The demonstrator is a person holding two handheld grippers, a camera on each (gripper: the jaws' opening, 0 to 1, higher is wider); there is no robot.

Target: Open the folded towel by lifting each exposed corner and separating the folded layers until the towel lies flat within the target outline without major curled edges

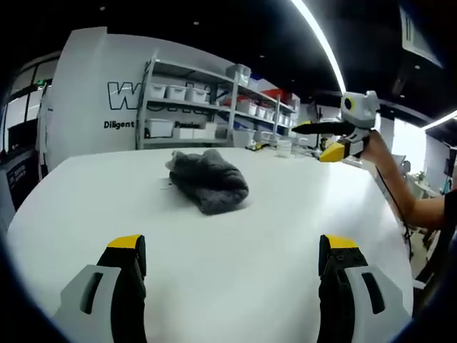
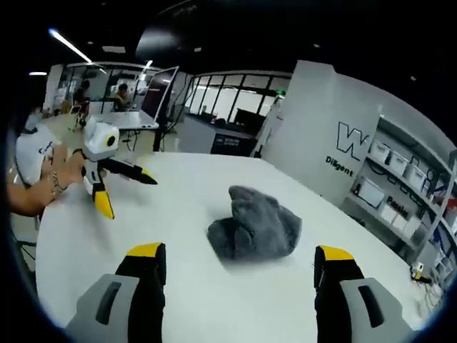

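A: Where do the grippers stand against the towel?

B: In the left gripper view, the left gripper [image 1: 233, 268] has its jaws spread wide with bare table between them, well short of the towel [image 1: 208, 179]. Nothing is held.

A: And the other one?

B: The right gripper [image 2: 240, 275] is the same in the right gripper view: jaws wide apart, gripping nothing, the towel [image 2: 255, 224] just beyond and between their tips, not touching them.

A: Do they see each other?

B: Yes. In the left gripper view the right gripper [image 1: 321, 141] hangs above the table, off to the right of the towel, its yellow-tipped jaws apart, a hand [image 1: 375, 146] on it. In the right gripper view the left gripper [image 2: 125, 189] hovers left of the towel, jaws splayed, also held by a hand [image 2: 63, 171].

A: The towel itself?

B: Dark grey, bunched in a folded heap on the white table [image 1: 285, 214], near its middle. Behind the towel stand shelves [image 1: 193, 103] with white bins.
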